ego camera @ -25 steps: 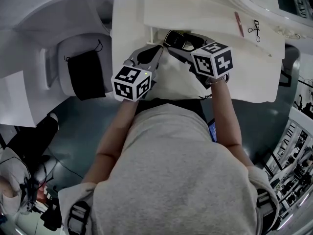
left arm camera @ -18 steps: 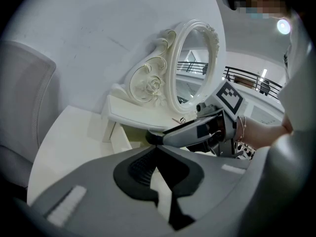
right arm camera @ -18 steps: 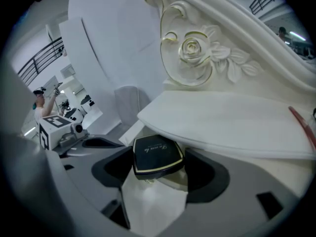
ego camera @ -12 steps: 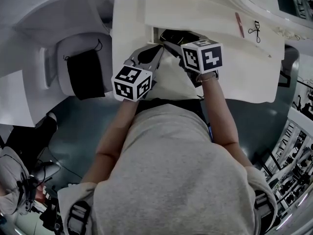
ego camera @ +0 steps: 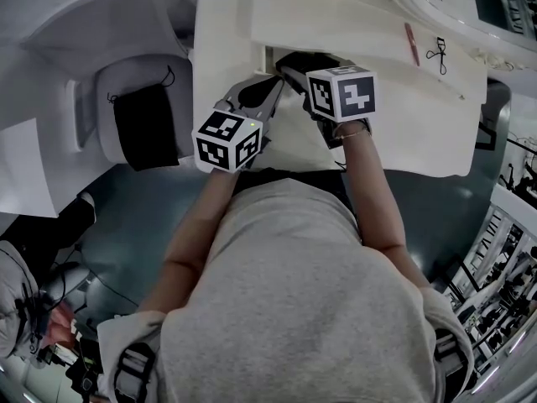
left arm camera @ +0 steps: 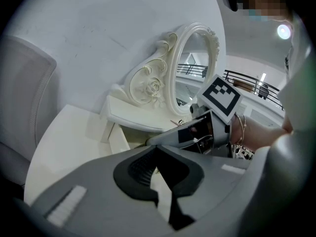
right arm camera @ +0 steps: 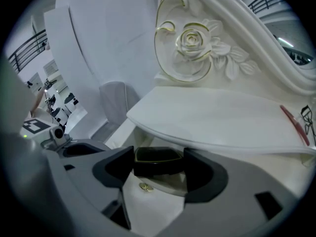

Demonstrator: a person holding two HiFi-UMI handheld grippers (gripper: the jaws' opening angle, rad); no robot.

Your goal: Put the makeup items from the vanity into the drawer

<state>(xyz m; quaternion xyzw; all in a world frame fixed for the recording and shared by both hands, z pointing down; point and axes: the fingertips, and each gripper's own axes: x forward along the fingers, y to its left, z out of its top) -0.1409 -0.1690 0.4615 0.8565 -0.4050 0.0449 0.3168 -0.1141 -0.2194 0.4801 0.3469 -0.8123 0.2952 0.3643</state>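
A black compact (right arm camera: 157, 163) with a gold rim sits between the jaws of my right gripper (right arm camera: 158, 166), which is shut on it. It hangs over the open white drawer (ego camera: 289, 133), at the front lip of the vanity top (ego camera: 361, 32). A small gold piece (right arm camera: 144, 186) lies on the drawer floor below it. A red pencil (ego camera: 409, 42) and an eyelash curler (ego camera: 437, 50) lie on the vanity top to the right. My left gripper (ego camera: 264, 91) hovers at the drawer's left side, jaws shut and holding nothing.
An ornate mirror frame (right arm camera: 197, 48) rises behind the vanity top. A grey chair with a black cloth (ego camera: 149, 126) stands to the left, beside a white side surface (ego camera: 220, 32). The person's torso covers the drawer's near edge.
My right gripper has carried the compact left and forward, in under the vanity top's lip above the drawer. The left gripper has stayed in place.
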